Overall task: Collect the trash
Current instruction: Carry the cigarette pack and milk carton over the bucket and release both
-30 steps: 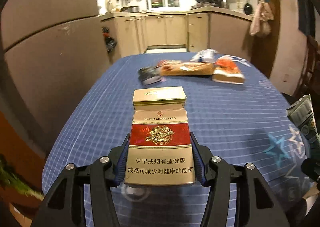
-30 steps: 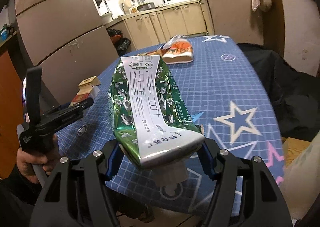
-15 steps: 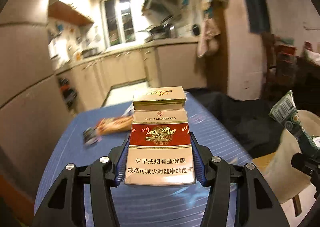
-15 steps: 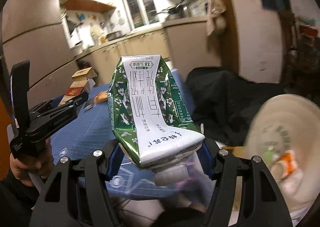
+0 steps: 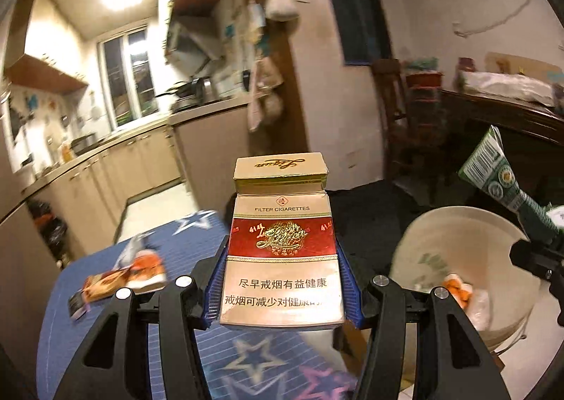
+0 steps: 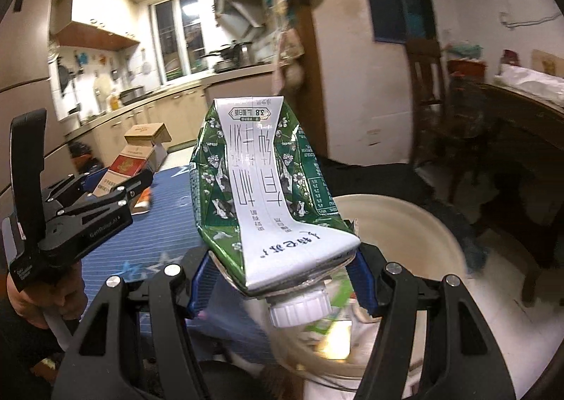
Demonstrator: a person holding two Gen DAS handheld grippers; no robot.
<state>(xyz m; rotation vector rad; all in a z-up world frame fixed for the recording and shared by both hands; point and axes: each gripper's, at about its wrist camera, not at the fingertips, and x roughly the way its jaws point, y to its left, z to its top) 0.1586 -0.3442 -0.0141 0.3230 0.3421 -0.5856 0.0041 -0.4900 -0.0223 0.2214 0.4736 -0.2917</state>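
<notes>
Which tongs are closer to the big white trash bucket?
Right. The right tongs, holding the milk carton, are right above the bucket. The left tongs, holding the cigarette pack, are above the table's edge, beside it.

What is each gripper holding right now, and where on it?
Left gripper: cigarette pack, clamped across its lower sides. Right gripper: crushed green milk carton, clamped at its capped end.

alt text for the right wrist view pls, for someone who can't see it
The right gripper clamps a crushed green milk carton, cap end nearest the camera, above a cream trash bin. At left, the left gripper holds a cigarette pack over a blue star-patterned table.
</notes>
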